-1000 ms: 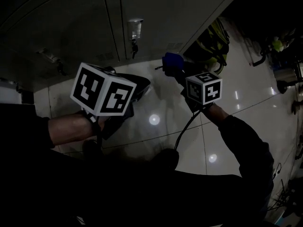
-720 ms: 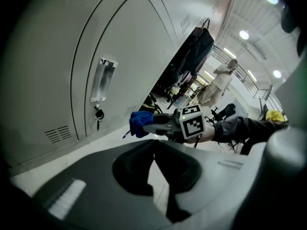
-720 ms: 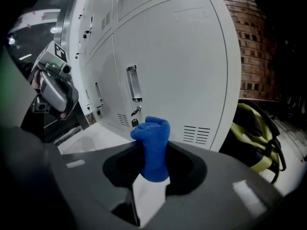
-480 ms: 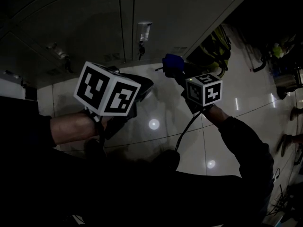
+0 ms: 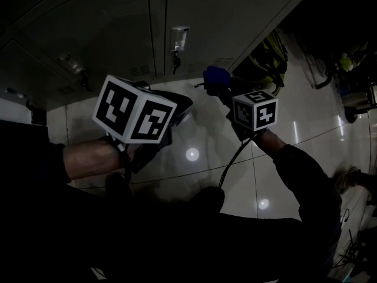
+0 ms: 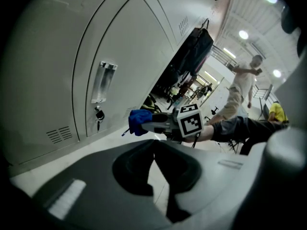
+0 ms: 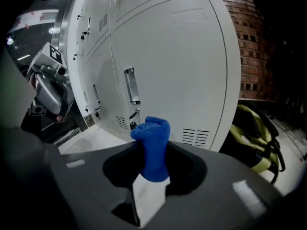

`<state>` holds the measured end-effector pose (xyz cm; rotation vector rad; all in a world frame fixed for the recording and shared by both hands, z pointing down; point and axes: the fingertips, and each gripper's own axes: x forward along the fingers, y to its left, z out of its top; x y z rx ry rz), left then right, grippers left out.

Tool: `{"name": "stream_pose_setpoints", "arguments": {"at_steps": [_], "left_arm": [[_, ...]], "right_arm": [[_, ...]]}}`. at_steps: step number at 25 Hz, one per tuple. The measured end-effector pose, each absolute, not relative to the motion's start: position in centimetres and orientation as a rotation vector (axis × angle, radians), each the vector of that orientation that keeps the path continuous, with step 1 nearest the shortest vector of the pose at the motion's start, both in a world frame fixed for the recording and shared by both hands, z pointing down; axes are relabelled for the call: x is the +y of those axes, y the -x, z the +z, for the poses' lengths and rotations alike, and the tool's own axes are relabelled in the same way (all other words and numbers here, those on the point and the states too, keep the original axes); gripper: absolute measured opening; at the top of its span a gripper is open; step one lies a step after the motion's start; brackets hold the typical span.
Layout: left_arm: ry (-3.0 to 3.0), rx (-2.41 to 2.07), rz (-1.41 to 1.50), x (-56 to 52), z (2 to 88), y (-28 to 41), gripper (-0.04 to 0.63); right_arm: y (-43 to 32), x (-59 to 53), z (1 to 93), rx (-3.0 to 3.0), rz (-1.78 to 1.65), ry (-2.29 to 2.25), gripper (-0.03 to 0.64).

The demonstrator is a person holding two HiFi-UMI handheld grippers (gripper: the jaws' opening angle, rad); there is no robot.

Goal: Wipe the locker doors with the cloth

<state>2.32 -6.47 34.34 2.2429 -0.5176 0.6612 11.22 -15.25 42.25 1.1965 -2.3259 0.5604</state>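
Clearance: the locker doors (image 7: pixel 182 66) stand straight ahead of my right gripper (image 7: pixel 152 152), a grey bank with recessed handles (image 7: pixel 130 85) and vent slots low down. The right-hand edge of the bank ends at a brick wall (image 7: pixel 249 32), where a yellow-green bag (image 7: pixel 256 133) lies on the floor and narrows the room on that side. Pale tiled floor (image 5: pixel 200 134) lies open below and between the two grippers.

Task item: the blue cloth (image 7: pixel 152 131) is bunched and pinched upright between my right jaws, its top standing above them. It sits near the foot of the doors, level with the lower vents, and is apart from the metal; the left gripper view shows floor between it and the door.

Pose: my right arm reaches forward and low, marker cube uppermost. My left gripper (image 6: pixel 154 143) is held just beside it to the left, nearer my body, aimed along the floor toward the locker base. Its jaws meet at the tips with nothing between them.
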Motion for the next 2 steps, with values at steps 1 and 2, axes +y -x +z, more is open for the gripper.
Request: {"name": "stream_pose_setpoints", "arguments": {"at_steps": [1, 2], "left_arm": [[-2.243, -0.519, 0.661, -6.51, 34.34, -2.32, -0.021], [-2.242, -0.521, 0.661, -6.56, 34.35, -2.33, -0.02]], "right_arm": [[-11.22, -15.29, 42.21, -2.327, 0.56, -1.196, 0.12], [-11.21, -15.34, 42.17, -2.328, 0.56, -1.196, 0.12]]}}
